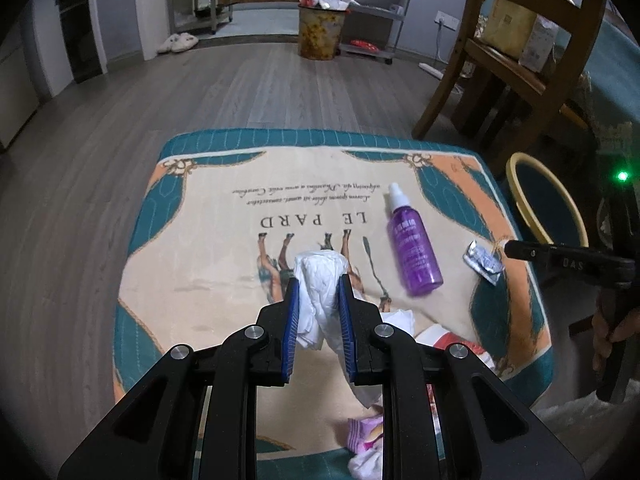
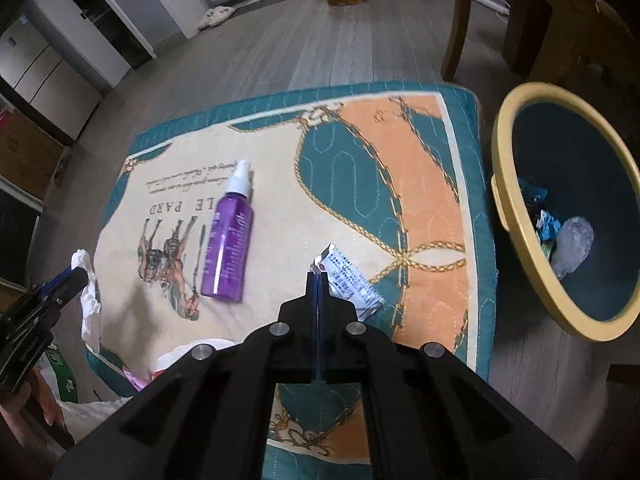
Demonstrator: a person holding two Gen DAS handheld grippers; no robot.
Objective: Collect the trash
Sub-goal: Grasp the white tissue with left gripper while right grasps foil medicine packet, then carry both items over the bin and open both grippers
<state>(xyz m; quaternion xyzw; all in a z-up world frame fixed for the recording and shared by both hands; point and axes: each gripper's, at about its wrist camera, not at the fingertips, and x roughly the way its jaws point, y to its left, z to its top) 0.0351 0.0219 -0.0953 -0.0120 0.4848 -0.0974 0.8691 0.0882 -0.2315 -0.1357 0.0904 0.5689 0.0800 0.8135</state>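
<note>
Left wrist view: left gripper [image 1: 318, 280] clamped on crumpled white tissue [image 1: 320, 292], blue pads pressing both sides, raised over patterned cushion [image 1: 224, 256]. Purple spray bottle [image 1: 414, 246] lying flat just right of the tissue; silver wrapper [image 1: 482, 261] further right, touching the tip of right gripper [image 1: 510, 248]. Pink-and-white packet [image 1: 366, 432] near the bottom edge.

Right wrist view: right gripper [image 2: 318, 276] fully closed, pads pressed together, tip at the near left corner of silver wrapper [image 2: 352, 280]; whether pinching it, cannot tell. Yellow-rimmed bin [image 2: 520, 216] beside the cushion on the right, scraps inside.
</note>
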